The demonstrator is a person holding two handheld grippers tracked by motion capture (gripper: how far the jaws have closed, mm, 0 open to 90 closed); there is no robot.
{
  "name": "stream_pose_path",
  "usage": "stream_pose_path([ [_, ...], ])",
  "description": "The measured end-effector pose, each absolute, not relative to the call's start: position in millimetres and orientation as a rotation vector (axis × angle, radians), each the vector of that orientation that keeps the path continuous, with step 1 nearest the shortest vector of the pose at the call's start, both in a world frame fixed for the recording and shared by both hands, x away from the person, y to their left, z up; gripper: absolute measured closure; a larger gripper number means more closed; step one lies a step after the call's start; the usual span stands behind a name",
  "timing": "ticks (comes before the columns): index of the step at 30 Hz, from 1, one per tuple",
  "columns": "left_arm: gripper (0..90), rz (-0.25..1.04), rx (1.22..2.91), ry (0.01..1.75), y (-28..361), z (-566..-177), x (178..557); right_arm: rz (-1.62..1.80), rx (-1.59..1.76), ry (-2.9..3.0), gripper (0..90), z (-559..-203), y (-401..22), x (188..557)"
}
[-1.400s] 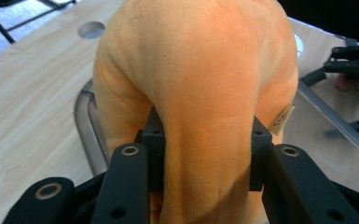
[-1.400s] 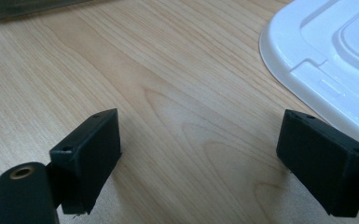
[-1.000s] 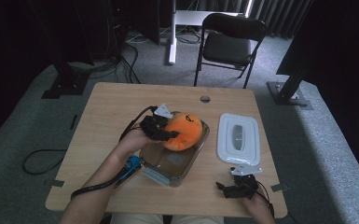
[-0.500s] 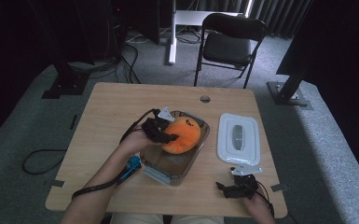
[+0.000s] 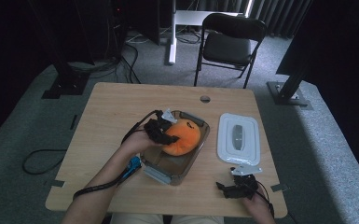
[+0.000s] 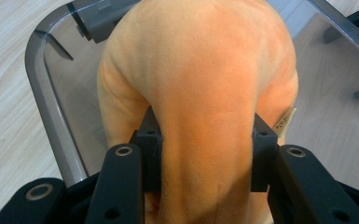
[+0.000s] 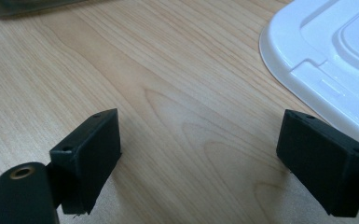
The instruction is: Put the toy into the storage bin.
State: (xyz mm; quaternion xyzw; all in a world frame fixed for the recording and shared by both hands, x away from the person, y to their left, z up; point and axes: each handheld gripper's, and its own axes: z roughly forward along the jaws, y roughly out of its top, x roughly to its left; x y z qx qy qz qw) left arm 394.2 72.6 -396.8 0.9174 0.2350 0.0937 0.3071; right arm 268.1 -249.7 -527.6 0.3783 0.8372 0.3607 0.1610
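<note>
One table (image 5: 116, 107), light wood. One chair (image 5: 228, 39) beyond its far edge, well apart from the table.

On the table: one clear tub (image 5: 193, 156) near the middle, one white lid (image 5: 239, 139) just right of the tub and not touching it, one orange plush (image 5: 185, 135) in the far half of the tub, bulging above its rim.

Two grippers. Left gripper (image 5: 161, 133) reaches in from the tub's left side; in the left gripper view its pads (image 6: 151, 149) press both flanks of the plush (image 6: 205, 93), which fills the gap between them. Jaws have just been easing apart, plush pinched between them.

Right gripper (image 5: 238, 186) sits near the table's near edge, just below the lid, well apart from the tub. In the right gripper view its jaws stand wide apart over bare wood, lid (image 7: 335, 51) corner just beyond the right one.
</note>
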Motion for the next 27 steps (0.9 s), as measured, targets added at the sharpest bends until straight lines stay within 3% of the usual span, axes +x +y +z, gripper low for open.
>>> stream_pose_path([
  [14, 55.0, 0.243, 2.493, 0.602, 63, -401, 394, 1.029, 1.081, 2.391, 13.2, -528, -250, 268],
  [19, 46.0, 0.250, 2.554, 0.573, 57, -403, 392, 1.030, 1.081, 2.390, 13.2, -528, -250, 268],
  [27, 39.1, 0.277, 2.625, 0.504, 53, -408, 389, 1.029, 1.081, 2.391, 13.2, -528, -250, 268],
])
